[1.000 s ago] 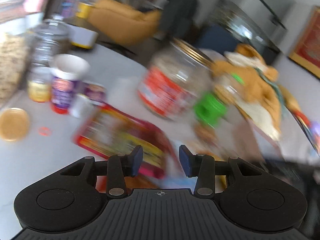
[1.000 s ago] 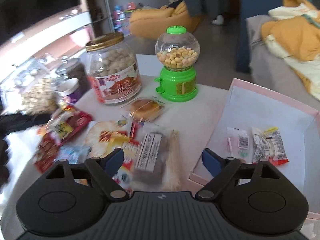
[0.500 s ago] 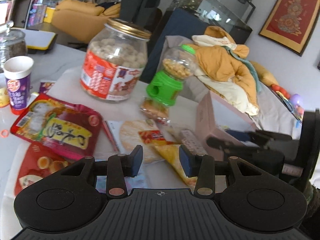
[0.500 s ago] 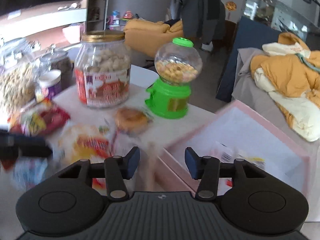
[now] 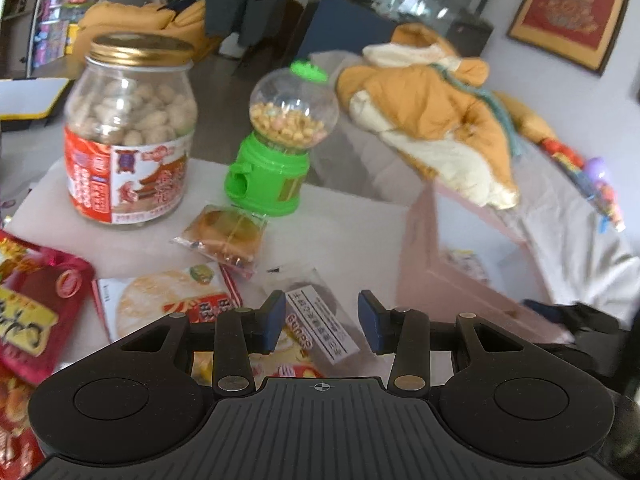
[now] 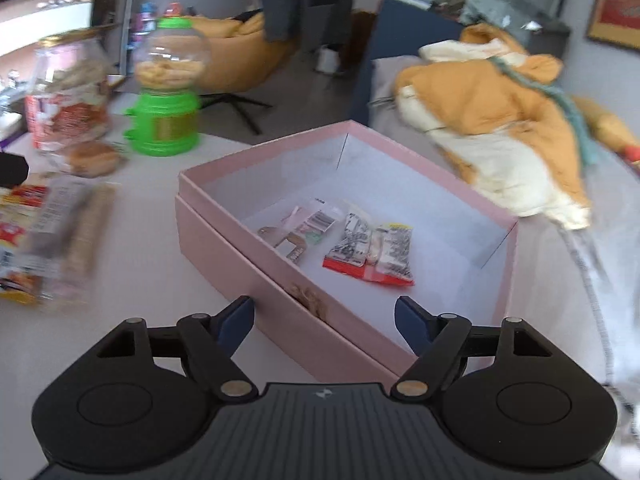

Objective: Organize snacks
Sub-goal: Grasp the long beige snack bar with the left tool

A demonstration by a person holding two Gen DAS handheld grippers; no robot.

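On the white table [image 5: 344, 224], going from the left in the left wrist view: a red foil snack bag [image 5: 30, 312] lies at the edge, then a tall glass jar [image 5: 130, 132] with a gold lid stands upright, full of pale round snacks. In front of the jar lie a flat rice-cracker packet [image 5: 172, 300] and a small wrapped cake [image 5: 224, 236], the cake just beside the green candy dispenser [image 5: 280, 148]. The left gripper [image 5: 320, 320] hovers with its jaws apart over a clear-wrapped bar with a white label [image 5: 320, 328] (nothing touches the blue pads). Further right stands the pink box [image 5: 424, 276], and beyond it an orange and cream jacket [image 5: 432, 120] is heaped on a grey surface.

In the right wrist view the jar [image 6: 66, 92] and dispenser [image 6: 168, 88] sit far left, blurred. The pink box [image 6: 248, 264] fills the middle, holding a few small packets, among them two red-edged sachets [image 6: 372, 256] side by side. The right gripper [image 6: 324, 322] hangs above the box's near wall, jaws spread wide and empty.
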